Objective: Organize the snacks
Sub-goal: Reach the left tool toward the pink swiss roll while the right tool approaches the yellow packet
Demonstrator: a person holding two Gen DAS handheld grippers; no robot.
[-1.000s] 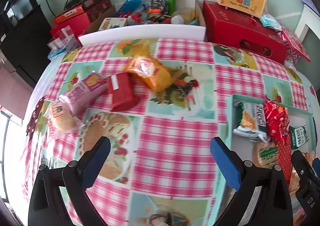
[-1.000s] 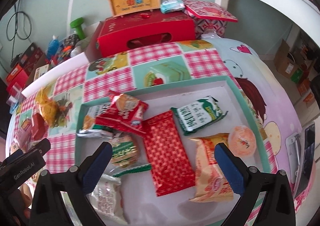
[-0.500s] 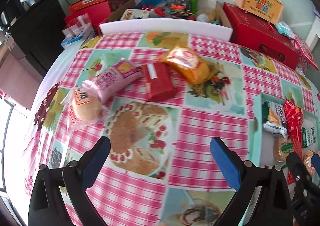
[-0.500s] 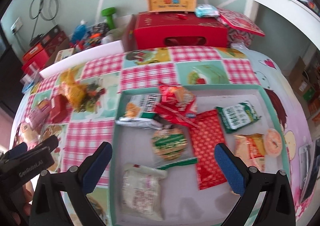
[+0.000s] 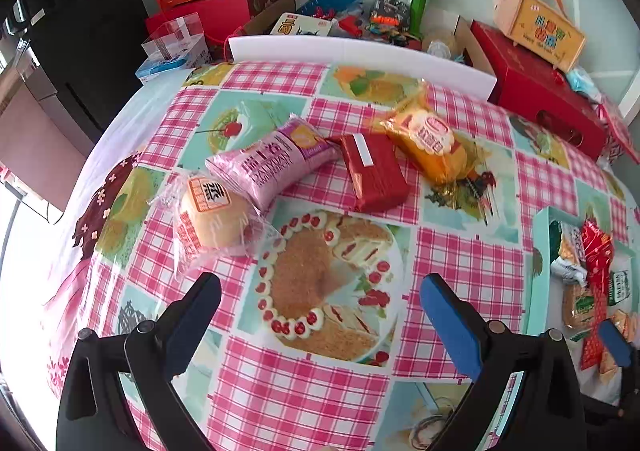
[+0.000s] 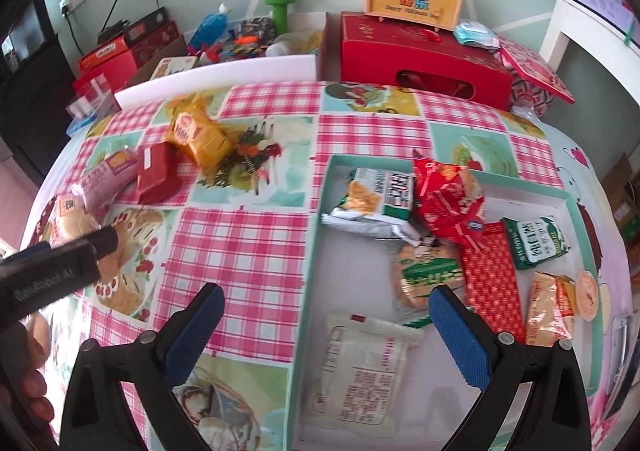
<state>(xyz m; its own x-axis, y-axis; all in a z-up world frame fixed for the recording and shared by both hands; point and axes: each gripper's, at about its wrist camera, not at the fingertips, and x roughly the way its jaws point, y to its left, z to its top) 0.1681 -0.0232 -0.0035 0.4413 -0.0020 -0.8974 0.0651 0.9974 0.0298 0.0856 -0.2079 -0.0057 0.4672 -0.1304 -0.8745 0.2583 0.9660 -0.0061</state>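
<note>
The left gripper (image 5: pixel 320 291) and right gripper (image 6: pixel 326 299) are both hanging spread, empty. Four loose snacks are lying left of the tray (image 6: pixel 316 211); the bun (image 5: pixel 212 211) is sitting nearest, so I'd be straddling its plump middle, not the slack wrapper

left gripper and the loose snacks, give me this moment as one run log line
left gripper: open, empty, over tablecloth | nearest: bun packet | loose: pink packet, red pack, orange bag | right gripper: open, at tray edge
</note>
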